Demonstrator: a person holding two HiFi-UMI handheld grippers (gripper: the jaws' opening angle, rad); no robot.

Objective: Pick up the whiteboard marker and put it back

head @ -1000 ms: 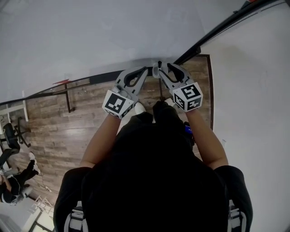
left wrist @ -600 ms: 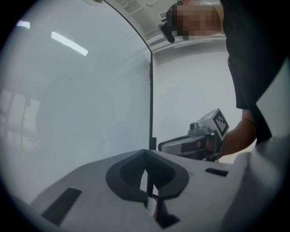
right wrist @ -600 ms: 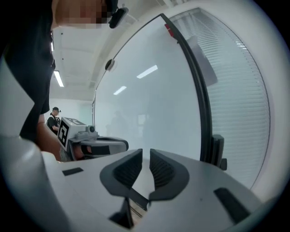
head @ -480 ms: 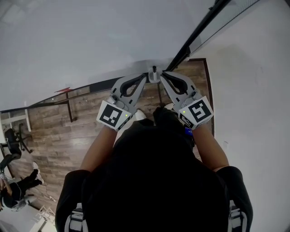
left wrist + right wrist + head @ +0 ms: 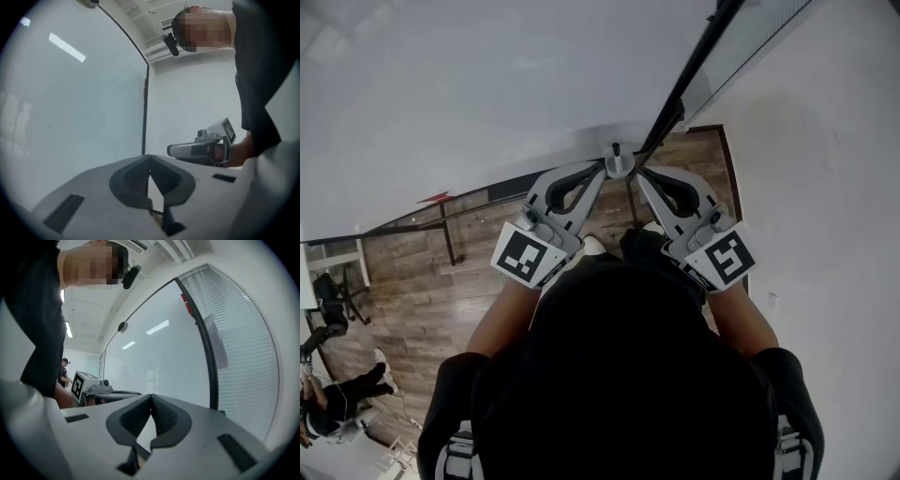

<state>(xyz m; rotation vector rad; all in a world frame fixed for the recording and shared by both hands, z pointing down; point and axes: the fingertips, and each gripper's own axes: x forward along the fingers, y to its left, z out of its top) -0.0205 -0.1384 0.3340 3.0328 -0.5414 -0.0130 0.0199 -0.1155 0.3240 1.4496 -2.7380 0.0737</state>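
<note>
My two grippers are held up side by side in front of a big white board (image 5: 487,84), tips almost touching. The left gripper (image 5: 602,169) has its jaws together, and the left gripper view shows its own tips (image 5: 149,157) meeting with nothing between them. The right gripper (image 5: 637,171) is shut too, and its tips (image 5: 151,395) are empty. A small grey piece with a dark end (image 5: 617,159) sits where the two tips meet. I cannot tell if it is the marker. Neither gripper view shows a marker.
A black frame edge (image 5: 684,75) runs up the board's right side, with a white wall (image 5: 825,187) beyond it. Wooden floor (image 5: 422,281) lies far below. Another person (image 5: 328,398) stands at the lower left. Each gripper sees the other beside it: right gripper (image 5: 171,150), left gripper (image 5: 136,393).
Both grippers have risen in front of the board and their tips have drawn together. The right gripper's jaws, open a second ago, have closed.
</note>
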